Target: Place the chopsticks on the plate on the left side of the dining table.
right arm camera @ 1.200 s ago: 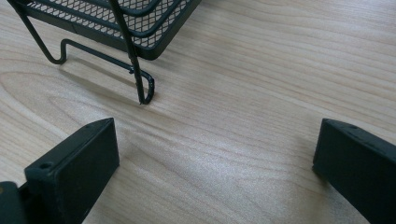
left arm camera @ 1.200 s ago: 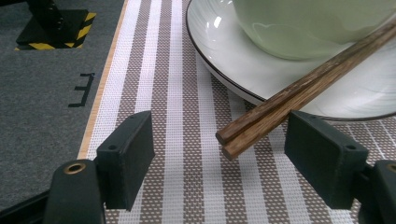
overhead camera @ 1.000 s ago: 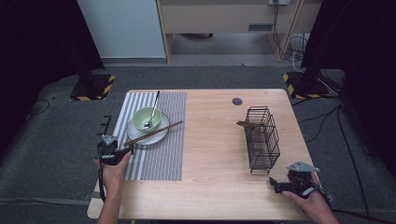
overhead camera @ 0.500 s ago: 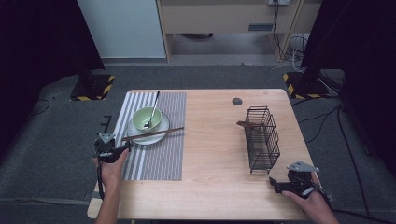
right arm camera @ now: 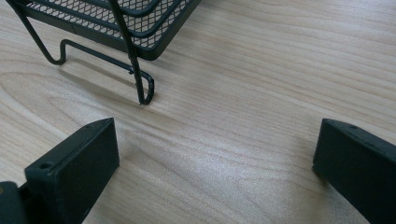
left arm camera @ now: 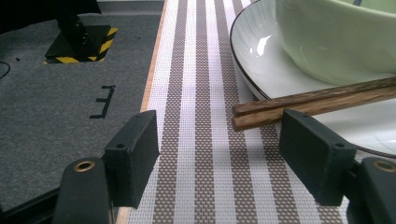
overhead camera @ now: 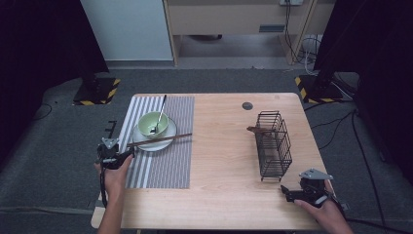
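left hand-held gripper (left arm camera: pixel 217 154) gaping, seemingly just short of chopsticks (left arm camera: pixel 317 100) on plate (left arm camera: pixel 261 60)

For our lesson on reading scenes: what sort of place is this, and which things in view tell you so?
Probably a lab or studio set up for recording tabletop tasks, not a home. A lone wooden table stands on grey carpet between dark curtains, black stands with hazard-striped bases flank it, and cables trail behind.

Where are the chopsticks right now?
In the high view, the chopsticks lie across the white plate on the striped mat, left of centre, their near ends just ahead of the left gripper.
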The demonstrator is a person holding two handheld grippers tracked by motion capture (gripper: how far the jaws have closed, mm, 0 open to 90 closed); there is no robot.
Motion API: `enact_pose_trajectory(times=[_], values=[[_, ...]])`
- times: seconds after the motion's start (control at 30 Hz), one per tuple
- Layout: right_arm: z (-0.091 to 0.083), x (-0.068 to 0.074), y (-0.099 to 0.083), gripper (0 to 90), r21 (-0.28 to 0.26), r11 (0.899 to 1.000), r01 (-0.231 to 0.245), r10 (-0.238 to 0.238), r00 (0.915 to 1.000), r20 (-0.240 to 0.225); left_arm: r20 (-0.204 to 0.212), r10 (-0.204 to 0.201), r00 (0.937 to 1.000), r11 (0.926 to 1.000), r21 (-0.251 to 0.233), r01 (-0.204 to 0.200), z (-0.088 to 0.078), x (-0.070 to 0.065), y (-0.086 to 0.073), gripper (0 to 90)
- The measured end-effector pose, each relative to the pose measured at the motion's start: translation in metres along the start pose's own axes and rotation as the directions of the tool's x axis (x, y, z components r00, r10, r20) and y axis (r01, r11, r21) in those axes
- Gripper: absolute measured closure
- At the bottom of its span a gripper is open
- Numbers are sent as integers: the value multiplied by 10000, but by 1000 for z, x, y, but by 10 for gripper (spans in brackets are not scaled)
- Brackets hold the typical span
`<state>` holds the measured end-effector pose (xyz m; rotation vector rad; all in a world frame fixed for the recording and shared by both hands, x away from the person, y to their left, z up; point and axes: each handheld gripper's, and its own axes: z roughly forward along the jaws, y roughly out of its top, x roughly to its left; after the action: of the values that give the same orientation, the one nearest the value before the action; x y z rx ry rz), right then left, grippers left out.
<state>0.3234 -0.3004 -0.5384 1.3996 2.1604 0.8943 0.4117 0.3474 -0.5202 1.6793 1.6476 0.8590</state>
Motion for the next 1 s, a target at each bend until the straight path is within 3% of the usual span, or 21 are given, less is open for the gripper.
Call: enact_pose_trajectory(times=[0.37, 0.47, 0.83, 1.0], values=[[0, 0, 0, 4, 1, 10000, -22, 22, 10000, 5, -80, -348, 9994, 9992, -211, 347, 9, 7, 4, 289], [0, 0, 0, 4, 3, 10000, -33, 33, 10000, 13, -173, -177, 9997, 9997, -157, 175, 12, 7, 4, 289], [-1, 1, -1, 4, 2, 10000, -59, 59, 10000, 21, -47, -682, 9977, 9968, -426, 679, 16, 12, 2, 290], [-1, 1, -1, 4, 7, 10000, -71, 71, 10000, 28, 12, -706, 9975, 9972, -238, 706, 13, 13, 2, 281]])
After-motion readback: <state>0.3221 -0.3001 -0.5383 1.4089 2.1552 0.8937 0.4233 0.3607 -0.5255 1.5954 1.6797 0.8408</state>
